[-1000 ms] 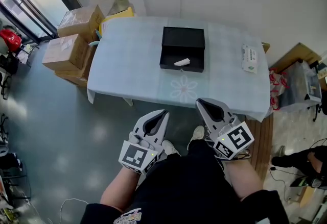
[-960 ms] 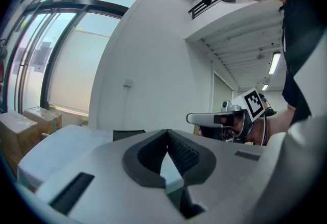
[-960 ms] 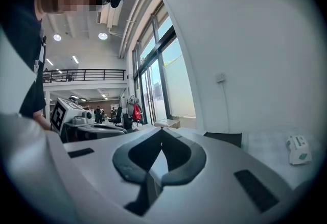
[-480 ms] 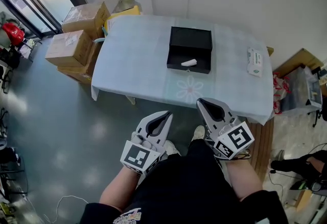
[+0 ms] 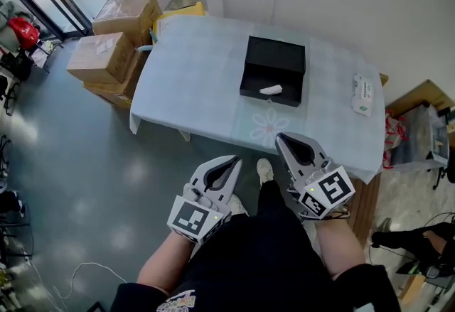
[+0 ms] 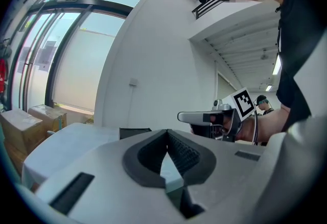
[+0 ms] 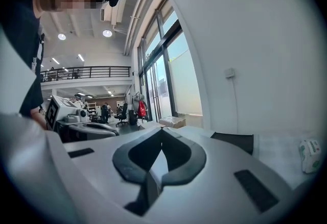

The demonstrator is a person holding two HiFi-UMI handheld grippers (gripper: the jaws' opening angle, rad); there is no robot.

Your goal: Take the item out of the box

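Observation:
An open black box point(image 5: 274, 70) lies on the table point(image 5: 199, 90) with the pale blue cloth, its lid standing up at the far side. A small white item point(image 5: 271, 89) rests inside it near the front wall. In the left gripper view the box point(image 6: 135, 132) shows beyond the jaws, and in the right gripper view the box point(image 7: 234, 142) sits right of the jaws. My left gripper point(image 5: 231, 160) and right gripper point(image 5: 279, 138) are held in front of my body, short of the table's near edge. Both are shut with nothing between the jaws.
A white packet point(image 5: 362, 94) lies on the table's right end. Cardboard boxes point(image 5: 106, 47) are stacked on the floor left of the table. A wooden piece and a clear bin point(image 5: 419, 133) stand at the right. Grey floor lies between me and the table.
The table and box have shifted right and slightly closer in the head view as I step toward them. Both grippers keep their place in front of me, still shut.

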